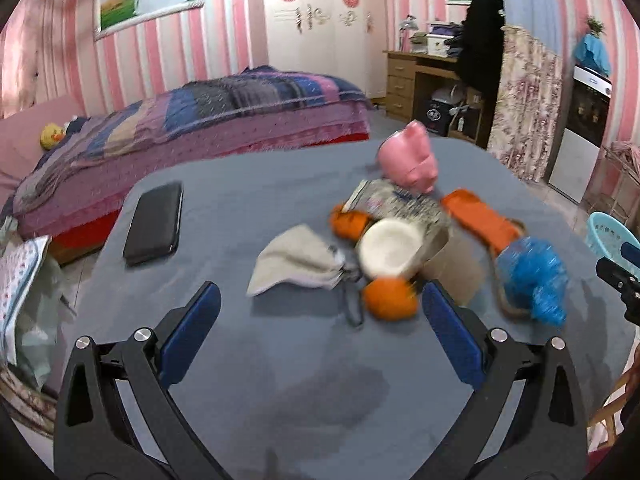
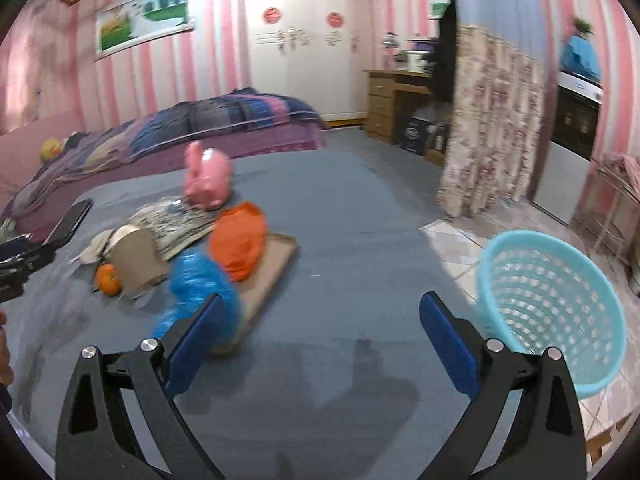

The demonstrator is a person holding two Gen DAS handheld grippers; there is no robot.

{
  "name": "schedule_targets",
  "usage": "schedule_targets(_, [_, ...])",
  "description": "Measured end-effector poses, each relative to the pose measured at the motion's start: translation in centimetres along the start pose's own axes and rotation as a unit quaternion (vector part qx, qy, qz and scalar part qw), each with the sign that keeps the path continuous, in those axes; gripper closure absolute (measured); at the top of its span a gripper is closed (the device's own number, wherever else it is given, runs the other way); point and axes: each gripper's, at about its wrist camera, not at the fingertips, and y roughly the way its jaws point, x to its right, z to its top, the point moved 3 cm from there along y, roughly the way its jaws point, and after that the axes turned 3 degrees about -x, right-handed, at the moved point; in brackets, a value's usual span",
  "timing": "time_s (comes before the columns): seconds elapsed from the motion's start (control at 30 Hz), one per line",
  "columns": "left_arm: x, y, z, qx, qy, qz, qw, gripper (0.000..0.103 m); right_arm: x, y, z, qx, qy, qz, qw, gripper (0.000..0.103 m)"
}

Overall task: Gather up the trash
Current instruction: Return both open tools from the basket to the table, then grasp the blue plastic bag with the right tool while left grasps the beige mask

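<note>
On the blue-grey table (image 1: 280, 208) lies a pile: a tipped paper cup (image 1: 394, 252), an orange fruit (image 1: 390, 300), a grey drawstring pouch (image 1: 300, 262), a crumpled printed wrapper (image 1: 404, 206), an orange bag (image 1: 480, 220) and a blue plastic bag (image 1: 534, 280). My left gripper (image 1: 320, 320) is open and empty, just short of the pouch and fruit. My right gripper (image 2: 320, 328) is open and empty; the blue bag (image 2: 200, 284) sits by its left finger, with the orange bag (image 2: 240, 240) on a cardboard sheet (image 2: 272, 272). A light-blue basket (image 2: 552, 312) stands beside the table at right.
A pink piggy bank (image 1: 412, 158) stands behind the pile. A black phone case (image 1: 154, 224) lies at the table's left. A bed (image 1: 200, 120) is beyond the table, a wooden desk (image 1: 416, 80) and floral curtain (image 1: 524, 108) at the back right.
</note>
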Motion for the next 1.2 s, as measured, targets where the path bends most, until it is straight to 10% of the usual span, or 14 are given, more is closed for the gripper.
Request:
schedule_targets(0.4, [-1.9,2.5,-2.4,-0.023,-0.018,0.001,0.9996,0.006,-4.8,3.0,-0.1,-0.038,-0.039,0.052,0.997,0.011])
schedule_targets(0.57, [-2.6,2.9,-2.0,-0.025,-0.015,0.002,0.9996,0.006,-6.7,5.5,-0.1,-0.084,-0.113,0.070,0.988,0.070])
schedule_targets(0.93, [-4.0,7.9,1.6,-0.039,-0.030,0.040,0.9980,0.006,-3.8,3.0,1.9,-0.019,-0.075,0.054,0.996,0.073])
schedule_targets(1.2, [-4.9,13.2,1.6,-0.121,-0.055,0.019,0.9910,0.005,-1.2,3.0,2.4,-0.016,-0.044,0.033,0.998,0.073])
